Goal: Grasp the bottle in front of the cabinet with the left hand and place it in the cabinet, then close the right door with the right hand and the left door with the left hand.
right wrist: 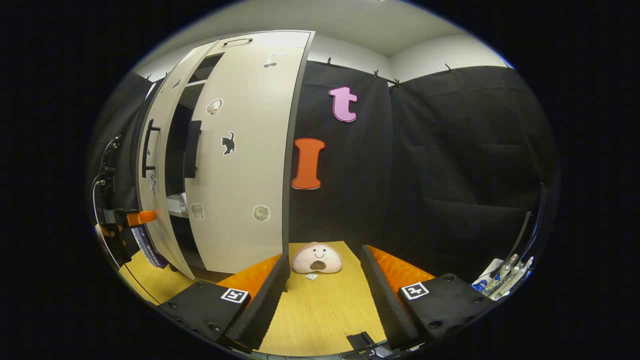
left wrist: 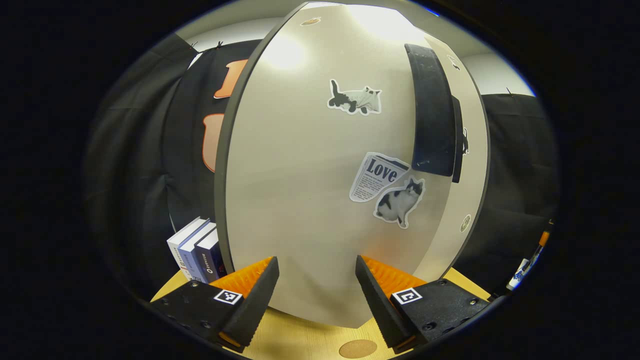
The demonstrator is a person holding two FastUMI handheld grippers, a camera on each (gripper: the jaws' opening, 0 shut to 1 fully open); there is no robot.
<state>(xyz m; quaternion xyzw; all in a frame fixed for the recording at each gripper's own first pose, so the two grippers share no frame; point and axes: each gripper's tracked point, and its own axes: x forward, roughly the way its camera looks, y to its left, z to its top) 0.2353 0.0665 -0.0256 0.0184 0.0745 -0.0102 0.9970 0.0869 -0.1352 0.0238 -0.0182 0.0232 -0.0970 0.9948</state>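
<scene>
The beige left cabinet door (left wrist: 300, 175) with cat stickers stands right in front of my left gripper (left wrist: 316, 260), which is open with its tips close to the door face. The door's black handle (left wrist: 430, 110) is up to the right. In the right gripper view the cabinet's right door (right wrist: 245, 150) is almost closed and the left door (right wrist: 160, 165) stands slightly ajar, with a dark gap between them. A pale object (right wrist: 177, 204) rests on a shelf in that gap; I cannot tell if it is the bottle. The left gripper (right wrist: 142, 218) sits at the left door's outer face. My right gripper (right wrist: 325, 255) is open and holds nothing.
Several books (left wrist: 197, 250) stand left of the cabinet. A pink plush toy (right wrist: 316, 258) lies on the wooden table (right wrist: 320, 310) beside the cabinet's right side. Small bottles and pens (right wrist: 505, 277) sit at the far right edge. A cork disc (left wrist: 357, 348) lies near the front.
</scene>
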